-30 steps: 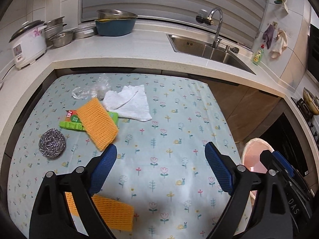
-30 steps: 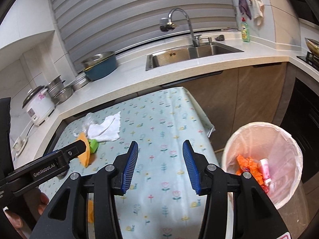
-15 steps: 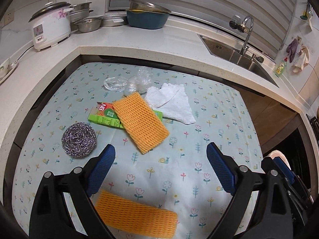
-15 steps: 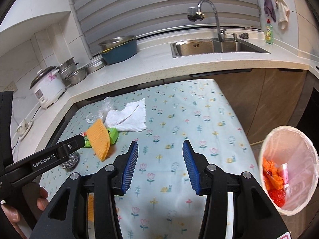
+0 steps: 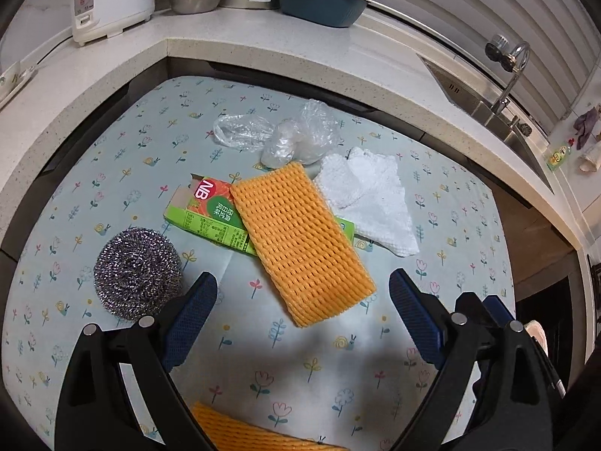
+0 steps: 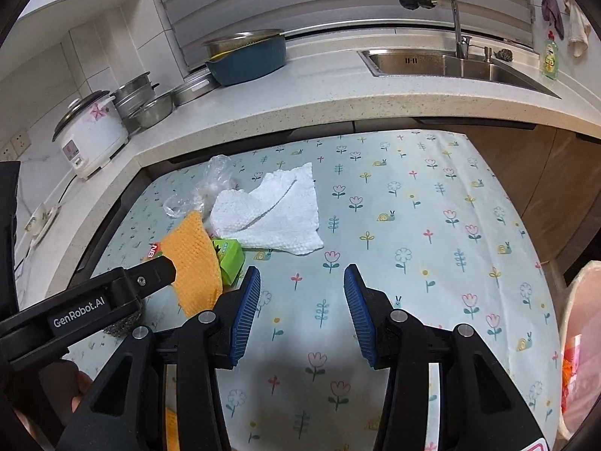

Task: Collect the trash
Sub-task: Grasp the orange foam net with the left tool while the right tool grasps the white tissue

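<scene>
On the flowered tablecloth [image 5: 112, 173] lies a pile of trash: an orange foam net [image 5: 300, 240] across a green carton [image 5: 210, 214], a white paper towel [image 5: 370, 197] and a clear plastic bag [image 5: 285, 135]. A second orange net [image 5: 255, 436] shows at the bottom edge. My left gripper [image 5: 302, 300] hangs open above the table, and the first net's near end shows between its fingers. My right gripper [image 6: 302, 300] is open over bare cloth, to the right of the net [image 6: 193, 255], the carton [image 6: 229, 257] and the paper towel [image 6: 274, 210].
A steel scourer [image 5: 137, 272] sits left of the carton. The lined trash bin [image 6: 582, 338] stands beyond the table's right edge. A stone counter [image 6: 300, 101] wraps the table, with a rice cooker [image 6: 90, 131], pots, a blue bowl [image 6: 248, 60] and a sink [image 6: 443, 64].
Both grippers have moved left and down towards the trash pile, which now looks larger. The bin has slid to the right edge of the right wrist view. Both stay open.
</scene>
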Demonstrator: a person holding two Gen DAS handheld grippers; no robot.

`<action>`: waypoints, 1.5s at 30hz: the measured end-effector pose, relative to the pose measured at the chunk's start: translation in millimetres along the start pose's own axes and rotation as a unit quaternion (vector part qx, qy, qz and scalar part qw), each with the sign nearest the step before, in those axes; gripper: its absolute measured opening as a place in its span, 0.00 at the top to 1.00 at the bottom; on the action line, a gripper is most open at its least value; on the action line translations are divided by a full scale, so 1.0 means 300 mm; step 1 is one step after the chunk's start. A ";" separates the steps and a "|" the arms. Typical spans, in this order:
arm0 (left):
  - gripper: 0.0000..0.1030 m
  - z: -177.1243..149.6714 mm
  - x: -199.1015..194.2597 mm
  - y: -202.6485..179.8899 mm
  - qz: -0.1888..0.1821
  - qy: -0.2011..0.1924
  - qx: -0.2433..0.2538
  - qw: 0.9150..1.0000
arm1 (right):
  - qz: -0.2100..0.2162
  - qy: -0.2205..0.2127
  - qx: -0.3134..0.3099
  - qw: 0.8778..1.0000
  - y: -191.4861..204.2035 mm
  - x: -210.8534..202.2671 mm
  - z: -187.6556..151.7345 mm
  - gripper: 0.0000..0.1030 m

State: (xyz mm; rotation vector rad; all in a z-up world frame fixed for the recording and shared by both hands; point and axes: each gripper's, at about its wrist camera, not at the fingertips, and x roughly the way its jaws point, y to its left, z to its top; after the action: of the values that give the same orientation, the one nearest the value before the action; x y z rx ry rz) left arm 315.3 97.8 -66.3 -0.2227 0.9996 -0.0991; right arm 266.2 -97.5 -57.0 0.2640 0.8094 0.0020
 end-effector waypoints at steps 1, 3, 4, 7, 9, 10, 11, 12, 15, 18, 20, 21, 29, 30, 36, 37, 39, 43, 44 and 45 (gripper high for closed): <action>0.14 0.006 0.021 0.002 0.003 0.005 -0.005 1.000 | 0.001 0.004 0.001 1.000 -0.002 0.023 0.003 0.56; 0.14 0.018 0.065 0.004 0.010 0.018 -0.016 1.000 | 0.001 0.010 0.000 1.000 -0.001 0.063 0.009 0.56; 0.14 0.024 0.085 0.003 0.014 0.022 -0.019 0.999 | 0.001 0.014 -0.002 1.000 0.000 0.083 0.013 0.56; 0.17 0.039 0.127 0.006 0.027 0.028 -0.021 0.999 | 0.003 0.020 -0.006 1.000 -0.001 0.133 0.029 0.56; 0.32 0.046 0.149 0.010 0.031 0.031 -0.021 0.999 | 0.005 0.023 -0.009 1.000 -0.001 0.161 0.040 0.56; 0.36 0.048 0.159 0.012 0.028 0.036 -0.021 0.999 | 0.005 0.023 -0.011 1.000 0.000 0.175 0.046 0.56; 0.44 0.049 0.169 0.018 0.024 0.042 -0.022 0.999 | 0.006 0.024 -0.014 1.000 0.001 0.188 0.053 0.56; 0.50 0.051 0.176 0.021 0.020 0.045 -0.022 0.999 | 0.008 0.024 -0.015 1.000 0.003 0.200 0.060 0.56; 0.68 0.056 0.176 0.028 0.019 0.042 -0.021 0.999 | 0.011 0.026 -0.022 0.999 0.017 0.238 0.079 0.56; 0.85 0.064 0.181 0.033 0.018 0.044 -0.020 0.999 | 0.011 0.032 -0.029 0.999 0.033 0.279 0.088 0.56; 0.86 0.066 0.186 0.035 0.015 0.044 -0.020 0.999 | 0.015 0.037 -0.028 0.999 0.041 0.305 0.089 0.56; 0.87 0.066 0.186 0.033 0.017 0.042 -0.018 0.999 | 0.016 0.041 -0.027 0.999 0.045 0.318 0.089 0.56; 0.91 0.070 0.170 0.013 0.020 0.033 -0.004 0.999 | 0.005 0.061 -0.030 0.998 0.057 0.371 0.056 0.97; 0.91 0.069 0.165 0.013 0.020 0.033 -0.003 0.999 | 0.009 0.062 -0.024 0.998 0.048 0.366 0.055 0.97; 0.92 0.054 0.107 -0.002 0.014 0.025 0.000 1.000 | 0.006 0.044 -0.004 0.999 -0.005 0.281 0.046 0.98; 0.92 0.051 0.096 -0.009 0.013 0.024 0.000 1.000 | 0.006 0.040 0.000 0.999 -0.016 0.262 0.046 0.98; 0.92 0.045 0.066 -0.031 0.009 0.020 0.005 1.000 | 0.004 0.030 0.007 1.000 -0.038 0.216 0.047 0.98; 0.92 0.032 -0.001 -0.089 -0.003 0.007 0.019 1.000 | 0.001 0.009 0.018 1.000 -0.075 0.122 0.060 0.98; 0.92 0.029 -0.020 -0.106 -0.006 0.004 0.024 1.000 | 0.001 0.003 0.021 1.000 -0.087 0.095 0.063 0.98; 0.92 0.026 -0.039 -0.123 -0.009 0.001 0.027 1.000 | 0.000 -0.003 0.023 1.000 -0.096 0.069 0.066 0.98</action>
State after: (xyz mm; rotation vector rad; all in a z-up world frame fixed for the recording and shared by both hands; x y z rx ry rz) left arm 316.3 65.3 -44.3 -0.1827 0.9953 -0.1414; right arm 291.9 -127.9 -65.3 0.3078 0.8043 -0.0176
